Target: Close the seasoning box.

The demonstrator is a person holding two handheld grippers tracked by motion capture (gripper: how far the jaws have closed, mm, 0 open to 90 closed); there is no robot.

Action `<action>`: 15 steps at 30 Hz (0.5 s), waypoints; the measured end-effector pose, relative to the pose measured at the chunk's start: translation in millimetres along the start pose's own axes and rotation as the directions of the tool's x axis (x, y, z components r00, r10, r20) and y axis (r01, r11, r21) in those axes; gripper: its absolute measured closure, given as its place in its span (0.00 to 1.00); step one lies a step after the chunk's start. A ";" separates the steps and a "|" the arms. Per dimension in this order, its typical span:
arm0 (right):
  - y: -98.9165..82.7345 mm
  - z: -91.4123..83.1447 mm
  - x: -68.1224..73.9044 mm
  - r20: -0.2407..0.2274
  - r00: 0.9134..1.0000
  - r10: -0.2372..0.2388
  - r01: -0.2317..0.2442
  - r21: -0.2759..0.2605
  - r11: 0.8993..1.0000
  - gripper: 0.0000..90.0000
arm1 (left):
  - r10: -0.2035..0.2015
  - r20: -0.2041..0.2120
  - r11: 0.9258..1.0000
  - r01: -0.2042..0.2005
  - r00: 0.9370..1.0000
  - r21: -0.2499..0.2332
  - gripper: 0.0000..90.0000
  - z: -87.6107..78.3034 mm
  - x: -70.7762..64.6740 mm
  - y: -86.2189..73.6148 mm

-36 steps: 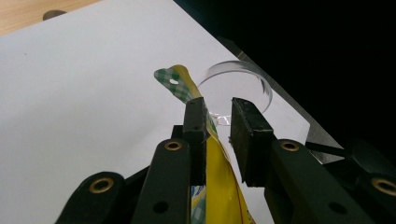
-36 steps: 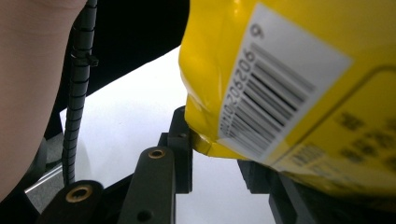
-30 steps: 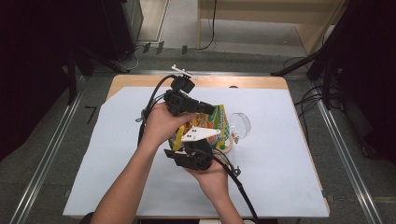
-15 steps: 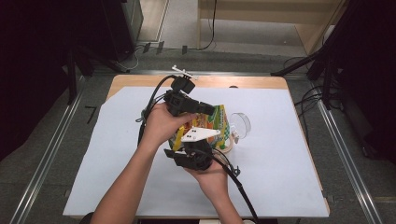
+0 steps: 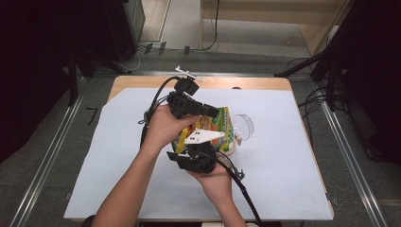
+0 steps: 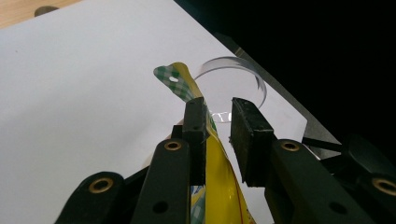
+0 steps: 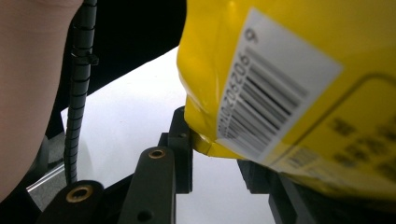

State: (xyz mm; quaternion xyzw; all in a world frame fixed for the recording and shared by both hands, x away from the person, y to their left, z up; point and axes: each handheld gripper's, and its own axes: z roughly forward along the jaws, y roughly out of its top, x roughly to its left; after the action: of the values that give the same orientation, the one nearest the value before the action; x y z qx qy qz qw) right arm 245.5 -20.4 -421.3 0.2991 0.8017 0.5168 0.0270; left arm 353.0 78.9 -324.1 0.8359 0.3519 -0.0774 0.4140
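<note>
Status, view by view.

High view: nothing has shifted against the two earlier frames; both hands parked, so this reads as a hold, probably squaring up to tip or open the bag over the cup. The yellow-and-green printed foil snack bag (image 5: 218,124) is up off the white paper sheet covering the table (image 5: 118,156), near table centre. Left gripper (image 5: 215,114) is at the bag's 11 o'clock edge, right gripper (image 5: 222,142) at its 6 o'clock edge, under the grey three-cornered plate. A clear round plastic cup (image 5: 244,125) stands at the bag's 3 o'clock, just beside it; contact not resolvable.

Left gripper view: bag's green-checked top seal with hang hole (image 6: 180,84) rises between the jaws toward 12 o'clock. Left pad (image 6: 195,123) sits against the foil; right pad (image 6: 247,135) shows a visible gap to it. So jaws part-spread around the bag edge, not a firm pinch from what's visible. Cup rim (image 6: 243,70) lies beyond the jaws at 1 o'clock.

Right gripper view: bag's barcoded yellow back (image 7: 299,93) hangs over the jaws from 1 o'clock. Bottom corner drops between the pads; left pad (image 7: 182,140) touches the corner fold, right pad is mostly hidden beneath the foil. Can't tell if it's truly clamped.

Risk, my guess: the bag slips if the hands tilt.
</note>
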 end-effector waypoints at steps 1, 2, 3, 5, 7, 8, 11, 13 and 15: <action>0.0 0.1 0.1 0.000 1.000 -0.001 0.001 0.002 1.000 0.78 | -0.001 0.000 1.000 0.001 1.000 0.004 0.84 -0.1 0.7 0.0; -0.1 0.4 0.2 -0.002 1.000 0.000 0.000 0.001 1.000 0.78 | -0.002 0.003 1.000 0.002 1.000 0.002 0.84 0.1 1.1 -0.2; -0.1 0.7 0.1 -0.002 1.000 0.000 0.000 0.003 1.000 0.78 | -0.001 0.001 1.000 0.001 1.000 0.005 0.84 0.0 1.1 -0.2; 0.0 1.1 -0.1 -0.002 1.000 0.000 0.000 0.002 1.000 0.78 | -0.001 -0.002 1.000 0.001 1.000 0.003 0.84 -0.4 1.0 -0.2; 0.2 1.6 -0.2 -0.002 1.000 0.000 0.000 0.001 1.000 0.78 | -0.002 -0.002 1.000 0.002 1.000 0.003 0.84 -0.5 0.9 -0.2; 0.3 1.7 -0.1 -0.002 1.000 -0.001 0.001 0.001 1.000 0.78 | -0.001 0.000 1.000 0.001 1.000 0.001 0.84 -0.9 1.2 -0.3; 0.4 1.8 0.1 -0.003 1.000 0.000 0.000 0.000 1.000 0.78 | 0.000 -0.002 1.000 0.000 1.000 0.000 0.84 -0.9 1.1 -0.3; 0.3 1.8 -0.1 -0.002 1.000 -0.001 0.001 0.000 1.000 0.78 | -0.001 -0.003 1.000 0.001 1.000 0.001 0.85 -0.8 0.8 -0.3; 0.4 1.7 -0.2 -0.002 1.000 -0.001 0.001 0.001 1.000 0.78 | -0.002 -0.002 1.000 0.002 1.000 0.003 0.85 -0.7 0.9 -0.2</action>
State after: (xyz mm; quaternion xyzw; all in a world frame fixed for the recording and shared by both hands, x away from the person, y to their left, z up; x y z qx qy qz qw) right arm 246.4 -19.1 -421.9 0.2981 0.8022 0.5167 0.0261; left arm 353.4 80.0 -324.2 0.8361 0.3532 -0.0775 0.4125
